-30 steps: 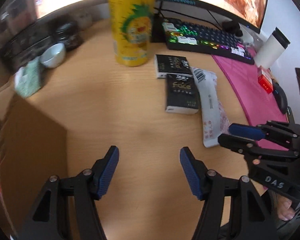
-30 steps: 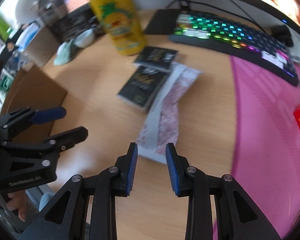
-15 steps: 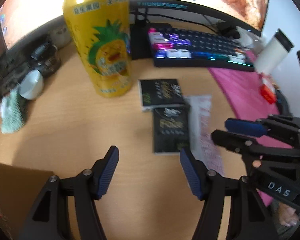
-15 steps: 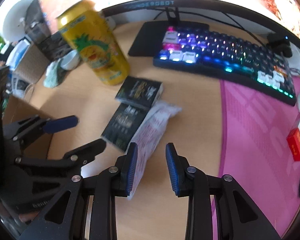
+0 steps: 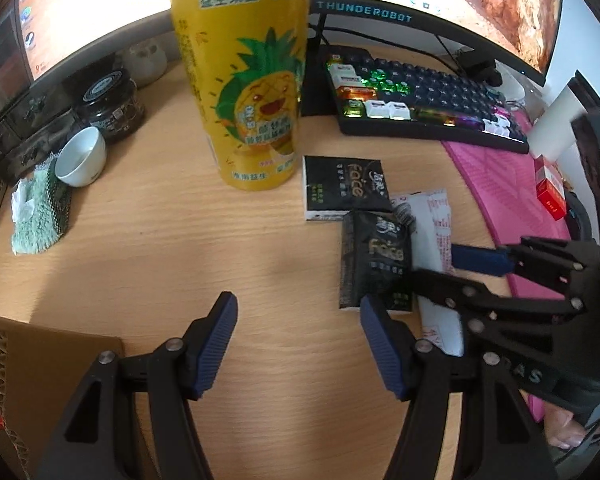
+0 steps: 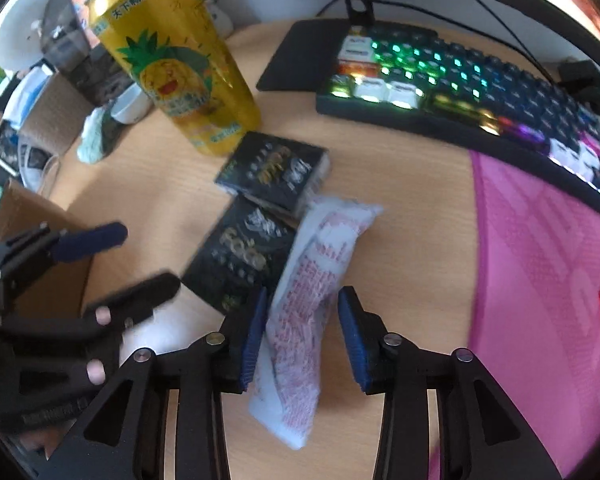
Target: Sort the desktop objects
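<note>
Now the right gripper (image 6: 302, 334) straddles the white packet (image 6: 314, 300) beside the tissue packs (image 6: 242, 256), jaws narrowing but not yet pinching it. Left gripper (image 5: 296, 346) hangs wide and empty over bare desk (image 5: 148, 248), likely waiting its turn.

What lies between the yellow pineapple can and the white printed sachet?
Two black tissue packs: one beside the can, another touching the sachet. Left wrist view shows it best.

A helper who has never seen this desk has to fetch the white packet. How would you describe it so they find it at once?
Start at the tall yellow pineapple can in front of the monitor. Just beside its base lie two black tissue packs, one nearer than the other. The white packet lies against the nearer pack, on the side toward the pink mat: long, soft, white with red print, the only pale item there.
</note>
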Demonstrator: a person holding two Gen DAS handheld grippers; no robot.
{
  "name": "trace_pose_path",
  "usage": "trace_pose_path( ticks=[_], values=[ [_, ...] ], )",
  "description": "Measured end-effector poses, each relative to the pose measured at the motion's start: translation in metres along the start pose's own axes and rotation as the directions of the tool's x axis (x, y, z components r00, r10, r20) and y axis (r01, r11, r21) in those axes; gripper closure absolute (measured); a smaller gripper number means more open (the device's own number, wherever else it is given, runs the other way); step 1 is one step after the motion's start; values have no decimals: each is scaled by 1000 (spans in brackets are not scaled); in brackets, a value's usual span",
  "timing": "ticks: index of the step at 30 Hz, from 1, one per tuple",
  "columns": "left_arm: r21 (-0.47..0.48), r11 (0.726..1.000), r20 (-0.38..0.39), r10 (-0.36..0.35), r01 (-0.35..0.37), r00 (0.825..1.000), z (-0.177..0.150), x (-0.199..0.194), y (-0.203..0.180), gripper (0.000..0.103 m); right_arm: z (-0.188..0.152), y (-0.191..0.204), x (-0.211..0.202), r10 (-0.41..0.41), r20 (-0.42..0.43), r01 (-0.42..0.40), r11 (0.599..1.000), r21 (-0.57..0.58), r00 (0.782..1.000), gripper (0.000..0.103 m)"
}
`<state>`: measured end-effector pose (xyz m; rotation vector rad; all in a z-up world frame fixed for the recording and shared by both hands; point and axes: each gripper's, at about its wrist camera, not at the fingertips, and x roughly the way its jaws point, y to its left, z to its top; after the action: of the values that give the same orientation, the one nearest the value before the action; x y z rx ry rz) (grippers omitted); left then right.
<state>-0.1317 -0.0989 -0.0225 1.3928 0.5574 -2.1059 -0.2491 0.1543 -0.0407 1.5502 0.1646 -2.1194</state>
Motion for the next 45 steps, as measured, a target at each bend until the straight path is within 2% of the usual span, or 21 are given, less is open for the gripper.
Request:
trace_pose_path(
  ticks=[3, 7, 13, 24, 29, 33, 37, 39, 40, 42, 45],
  values=[
    [17, 1000, 0, -11, 11, 1000, 4, 2, -10, 34, -10, -9, -4, -35, 1, 35, 999, -1, 999, 76],
    [42, 999, 13, -6, 6, 1000, 9, 3, -23, 34, -20, -24, -11, -32, 2, 32, 999, 25, 999, 76],
    [48, 999, -14, 14, -13, 1000, 17, 17, -34, 34, -27, -34, -14, -2, 10, 2, 999, 40, 1000, 76],
    [54, 998, -11, -14, 15, 1000, 24, 31, -42, 34, -34, -31, -15, -17, 17, 16, 1000, 19, 1000, 75],
    [89, 996, -21, -12, 14, 1000, 22, 33, -47, 33, -36, -27, -16, -21, 14, 21, 1000, 19, 1000, 75],
    [105, 994, -21, 28, -26, 999, 19, 36, -49, 32, -36, -25, -15, -18, 13, 18, 1000, 20, 1000, 75],
    [90, 996, -41, 2, 2, 999, 18, 41, -46, 32, -35, -25, -13, -13, 12, 13, 1000, 21, 1000, 75],
    [96, 995, -36, 13, -9, 999, 17, 41, -47, 32, -36, -27, -15, -15, 11, 15, 1000, 18, 1000, 75],
    [99, 995, -37, 18, -14, 999, 17, 41, -47, 33, -35, -26, -15, -20, 11, 20, 1000, 12, 1000, 75],
    [101, 995, -46, 12, -7, 999, 15, 42, -46, 50, -36, -24, -15, -30, 12, 30, 1000, 3, 999, 75],
    [115, 993, -57, 22, -15, 998, 6, 37, -46, 51, -43, -20, -18, -44, 11, 44, 999, -4, 999, 75]
  ],
)
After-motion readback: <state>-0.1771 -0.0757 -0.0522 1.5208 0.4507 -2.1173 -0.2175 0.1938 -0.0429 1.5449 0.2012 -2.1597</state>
